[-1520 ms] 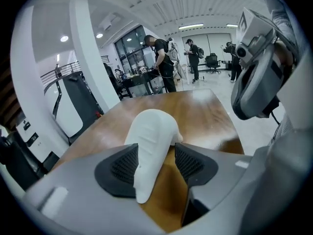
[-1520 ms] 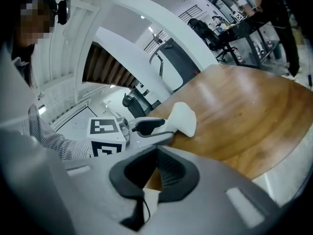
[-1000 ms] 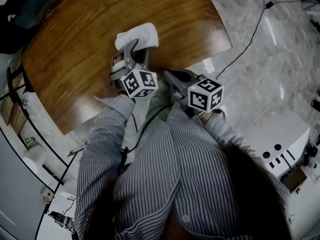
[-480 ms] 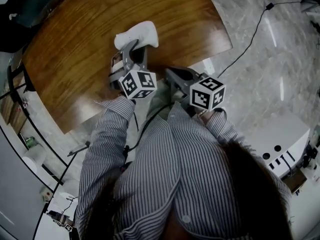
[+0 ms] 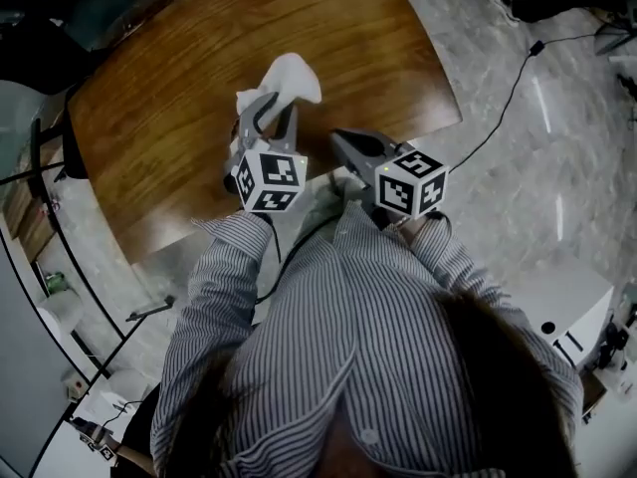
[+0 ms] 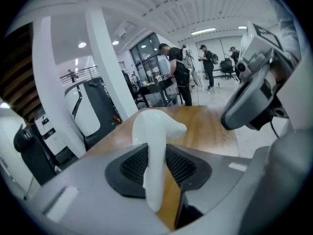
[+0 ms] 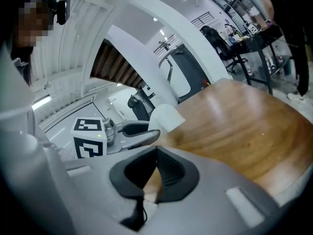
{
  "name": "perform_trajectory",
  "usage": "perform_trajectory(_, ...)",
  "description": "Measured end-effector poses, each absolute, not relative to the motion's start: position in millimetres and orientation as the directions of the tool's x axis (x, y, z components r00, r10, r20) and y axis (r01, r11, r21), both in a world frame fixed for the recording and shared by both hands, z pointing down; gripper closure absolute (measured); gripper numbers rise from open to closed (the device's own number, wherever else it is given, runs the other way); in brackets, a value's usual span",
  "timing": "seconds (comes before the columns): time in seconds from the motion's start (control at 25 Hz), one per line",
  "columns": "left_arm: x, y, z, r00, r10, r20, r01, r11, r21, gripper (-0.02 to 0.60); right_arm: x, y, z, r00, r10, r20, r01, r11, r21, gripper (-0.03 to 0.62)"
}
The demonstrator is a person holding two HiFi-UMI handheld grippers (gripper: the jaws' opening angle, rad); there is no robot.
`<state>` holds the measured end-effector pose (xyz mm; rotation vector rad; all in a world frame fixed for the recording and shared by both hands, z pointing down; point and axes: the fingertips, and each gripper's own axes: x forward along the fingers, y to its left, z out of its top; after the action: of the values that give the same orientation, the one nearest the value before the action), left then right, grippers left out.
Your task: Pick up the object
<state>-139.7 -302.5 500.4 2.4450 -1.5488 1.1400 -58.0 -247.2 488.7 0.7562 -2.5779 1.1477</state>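
Observation:
A white, soft-looking object (image 5: 291, 74) hangs over the brown wooden table (image 5: 169, 118), raised and tilted. My left gripper (image 5: 269, 106) has it between its dark ribbed pads (image 6: 134, 166); the jaws are still closing and the pads press on both sides of it. In the left gripper view the white object (image 6: 152, 141) stands upright in the jaws, its upper end bulging above them. My right gripper (image 5: 340, 141) hovers just right of the left one at the table's near edge, shut with nothing in it. The right gripper view shows the white object (image 7: 166, 116) at the left gripper's fingertips.
A black cable (image 5: 503, 78) runs across the grey marbled floor on the right. White cabinets (image 5: 572, 312) stand at the lower right. In the left gripper view, several people (image 6: 178, 72) stand at desks far behind the table.
The left jaws have closed on the white object. It has come up off the table and now stands tilted, where before it lay flat. The right gripper has barely moved.

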Motion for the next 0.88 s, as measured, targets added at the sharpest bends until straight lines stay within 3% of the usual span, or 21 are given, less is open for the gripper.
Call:
perform_trajectory(0.44,-162,-277,458,0.306,-0.84,0.448,-0.95,-0.302,0.082,0.457,-83,-257,445,-0.873,-0.337,0.353,-0.482,0.709,-0.515,0.594)
perform_trajectory(0.88,-164,-259,439,0.352,-0.875,0.331,-0.929,-0.282,0.241,0.459,-89,-265,433,-0.862,-0.362,0.355,-0.492,0.766,-0.413,0.594)
